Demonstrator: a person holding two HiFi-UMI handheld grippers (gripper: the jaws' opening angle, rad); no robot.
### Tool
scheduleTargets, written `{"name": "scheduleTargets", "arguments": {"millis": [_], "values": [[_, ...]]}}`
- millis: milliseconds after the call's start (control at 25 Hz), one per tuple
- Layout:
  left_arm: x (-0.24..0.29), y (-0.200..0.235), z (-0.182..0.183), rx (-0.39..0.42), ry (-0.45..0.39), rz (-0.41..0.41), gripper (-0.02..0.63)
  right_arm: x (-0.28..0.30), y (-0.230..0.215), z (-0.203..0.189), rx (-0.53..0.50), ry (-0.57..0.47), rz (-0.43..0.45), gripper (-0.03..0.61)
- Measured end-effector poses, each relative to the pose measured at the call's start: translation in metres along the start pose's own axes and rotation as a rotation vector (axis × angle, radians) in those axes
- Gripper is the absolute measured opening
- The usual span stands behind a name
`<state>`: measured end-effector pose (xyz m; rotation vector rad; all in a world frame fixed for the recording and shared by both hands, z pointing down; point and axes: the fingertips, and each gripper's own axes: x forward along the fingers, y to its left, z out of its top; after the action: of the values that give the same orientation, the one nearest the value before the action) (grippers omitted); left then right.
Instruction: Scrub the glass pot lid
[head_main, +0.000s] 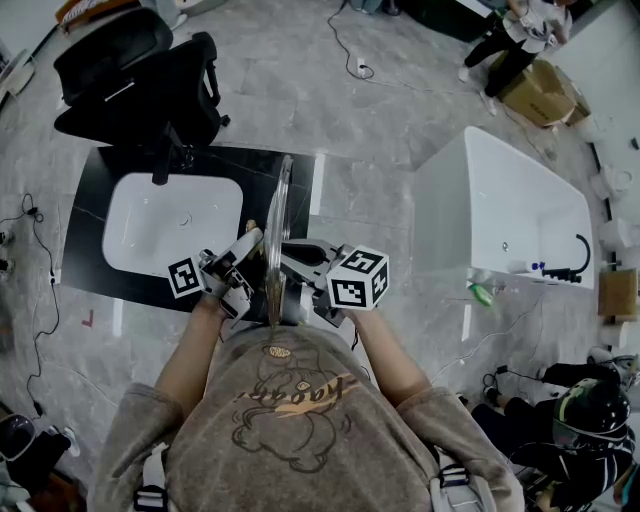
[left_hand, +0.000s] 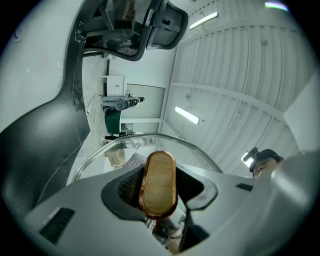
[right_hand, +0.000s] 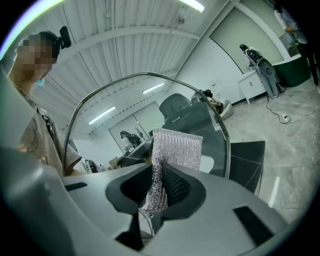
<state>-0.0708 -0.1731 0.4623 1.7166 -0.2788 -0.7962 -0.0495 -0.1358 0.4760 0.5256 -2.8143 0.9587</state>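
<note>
I hold the glass pot lid (head_main: 277, 225) upright and edge-on in front of the person's chest. My left gripper (head_main: 240, 265) is shut on the lid's oval wooden handle (left_hand: 158, 184), which fills the gap between the jaws, and the lid's metal rim (left_hand: 150, 137) arches beyond it. My right gripper (head_main: 302, 266) is on the lid's other side, shut on a silver mesh scrub pad (right_hand: 172, 152). The pad stands up against the glass, inside the rim (right_hand: 145, 75). Through the glass the pad (left_hand: 131, 163) shows faintly in the left gripper view.
Below the lid lies a white sink basin (head_main: 170, 222) set in a black counter (head_main: 85, 235). A black chair (head_main: 140, 75) stands behind it. A white bathtub (head_main: 520, 215) is at the right, and a cardboard box (head_main: 545, 92) beyond. Another person (head_main: 590, 415) crouches at the lower right.
</note>
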Motion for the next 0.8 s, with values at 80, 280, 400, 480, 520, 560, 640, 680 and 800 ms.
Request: {"name": "scheduleTargets", "arguments": {"millis": [80,280,400,480,520,560,640,680,800], "values": [[0.000,-0.001,0.003,-0.004,-0.010,-0.004,0.181,-0.001,0.007,-0.005,0.004,0.008,0.022,0.074],[0.001,-0.001,0.007,0.007,-0.016,0.007,0.181,-0.005,0.030,-0.016,-0.010,0.055,0.103,0.075],[-0.003,0.002,0.009,0.005,-0.019,0.011,0.181,-0.008,0.049,-0.017,-0.020,0.070,0.176,0.077],[-0.005,0.004,0.009,0.000,-0.020,0.016,0.181,-0.012,0.061,-0.013,-0.031,0.070,0.219,0.077],[-0.006,0.005,0.009,-0.003,-0.020,0.019,0.181,-0.014,0.066,-0.009,-0.036,0.065,0.238,0.077],[-0.007,0.006,0.008,-0.006,-0.019,0.022,0.181,-0.016,0.071,-0.004,-0.039,0.057,0.256,0.077],[-0.007,0.007,0.007,-0.011,-0.012,0.027,0.181,-0.021,0.077,0.010,-0.044,0.027,0.281,0.077],[-0.007,0.008,0.006,-0.011,-0.008,0.029,0.181,-0.024,0.079,0.019,-0.046,0.003,0.287,0.077],[-0.009,0.010,0.004,-0.013,0.001,0.034,0.181,-0.028,0.076,0.049,-0.041,-0.093,0.263,0.077]]}}
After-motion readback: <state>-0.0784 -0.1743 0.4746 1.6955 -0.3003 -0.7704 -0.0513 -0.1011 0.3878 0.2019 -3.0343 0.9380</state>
